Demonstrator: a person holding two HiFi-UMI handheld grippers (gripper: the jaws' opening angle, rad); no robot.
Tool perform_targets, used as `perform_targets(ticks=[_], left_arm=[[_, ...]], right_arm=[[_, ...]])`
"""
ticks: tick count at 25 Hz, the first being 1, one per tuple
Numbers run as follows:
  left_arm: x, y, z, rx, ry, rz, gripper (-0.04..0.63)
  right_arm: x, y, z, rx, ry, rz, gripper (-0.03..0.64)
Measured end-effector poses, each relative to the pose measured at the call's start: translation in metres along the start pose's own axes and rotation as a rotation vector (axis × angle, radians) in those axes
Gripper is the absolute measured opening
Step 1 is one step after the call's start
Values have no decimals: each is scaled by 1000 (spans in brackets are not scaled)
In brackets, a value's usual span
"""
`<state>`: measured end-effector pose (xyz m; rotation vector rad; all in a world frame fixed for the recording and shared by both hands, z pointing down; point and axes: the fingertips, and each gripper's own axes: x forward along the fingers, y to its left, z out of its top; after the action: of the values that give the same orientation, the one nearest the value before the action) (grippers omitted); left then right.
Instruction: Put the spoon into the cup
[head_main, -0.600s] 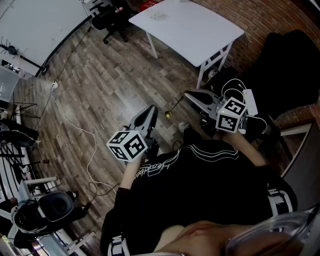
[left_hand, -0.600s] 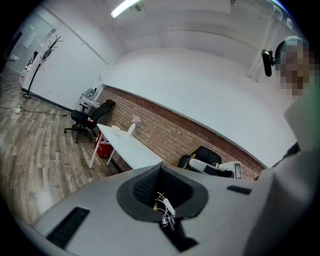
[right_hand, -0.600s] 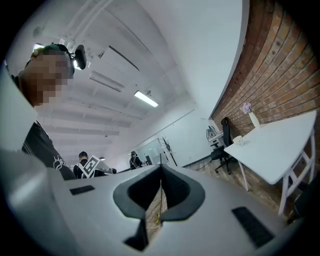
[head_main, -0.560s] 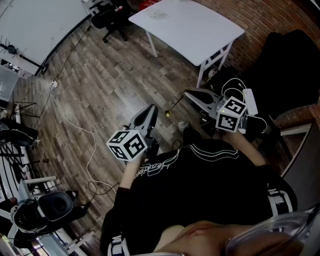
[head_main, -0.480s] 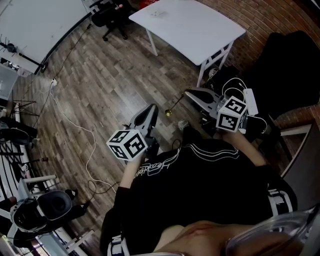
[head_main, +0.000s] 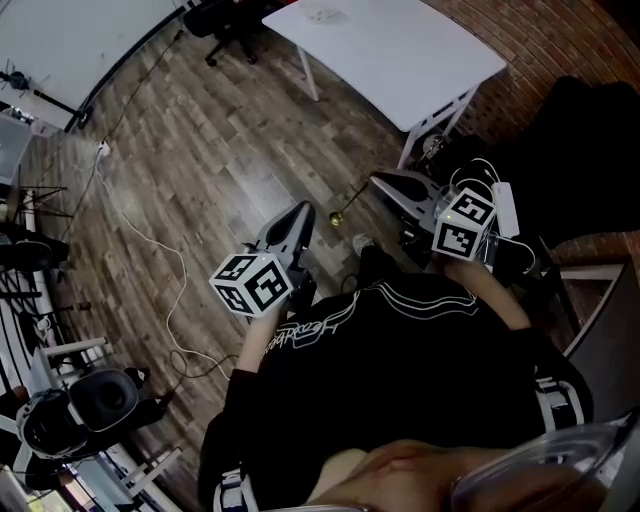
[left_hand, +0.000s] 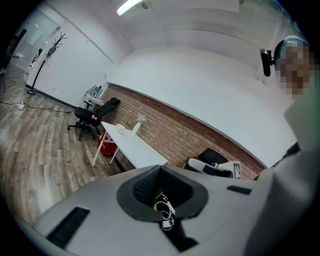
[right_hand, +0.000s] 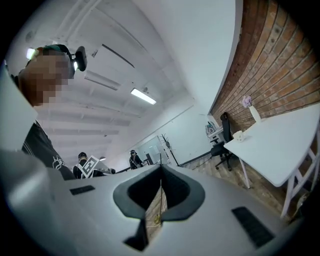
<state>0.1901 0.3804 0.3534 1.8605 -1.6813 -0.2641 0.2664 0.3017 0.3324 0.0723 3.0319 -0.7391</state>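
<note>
Above a brown wooden plank floor (head_main: 200, 130), a standing person holds a grey tool in each hand. The right tool (head_main: 380, 185) is closed on the handle of a thin gold-coloured metal spoon (head_main: 345, 209). The spoon is very slender, a straight wire-like handle ending in a small rounded gold bowl. It juts out from the tool's tips and slopes down toward the floor, bowl end lowest, in the air between the two tools. In the right gripper view the handle (right_hand: 160, 200) runs as a fine line down the seam where the jaws meet. The left tool (head_main: 300, 215) is closed with its jaws together and holds nothing. A small white cup (right_hand: 239, 135) stands on a white rectangular desk (head_main: 400, 50), near a far corner, well apart from the spoon. A slim white vase (right_hand: 255, 114) stands just beside the cup.
</note>
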Motion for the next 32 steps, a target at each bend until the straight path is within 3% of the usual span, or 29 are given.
perform_targets(ticks=[24,32], left_arm=[[179,119,89,-67,1,80,4],[216,151,125,-66,-14,110,3]], right_arm=[[117,-205,63,77,49,65,0],[158,-253,86,88,42,92,0]])
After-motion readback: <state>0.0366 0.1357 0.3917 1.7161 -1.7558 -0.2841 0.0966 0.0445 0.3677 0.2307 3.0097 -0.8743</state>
